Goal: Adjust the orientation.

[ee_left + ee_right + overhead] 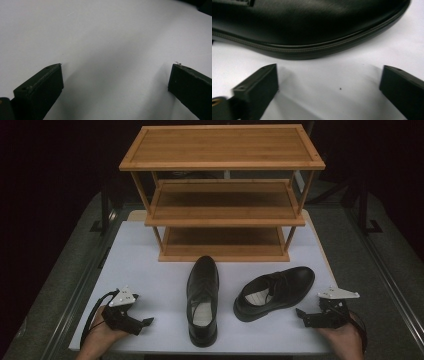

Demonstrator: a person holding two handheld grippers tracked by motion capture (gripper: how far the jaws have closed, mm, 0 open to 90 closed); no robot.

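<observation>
Two black leather shoes lie on the white table [150, 270]. One shoe [202, 300] points straight away, toe toward the wooden shelf rack [222, 195]. The other shoe [274, 291] lies at an angle, toe to the upper right, and its side and welt [312, 27] loom just beyond the right jaws. My left gripper [146, 322] rests low at the table's front left, open, over bare table [112, 37]. My right gripper [301, 313] sits at the front right, open, close beside the angled shoe and apart from it [329, 82].
The three-tier bamboo rack stands at the back of the table, its shelves bare. Dark floor and metal rails [390, 270] flank the table on both sides. Bare white surface lies between the shoes and the front edge.
</observation>
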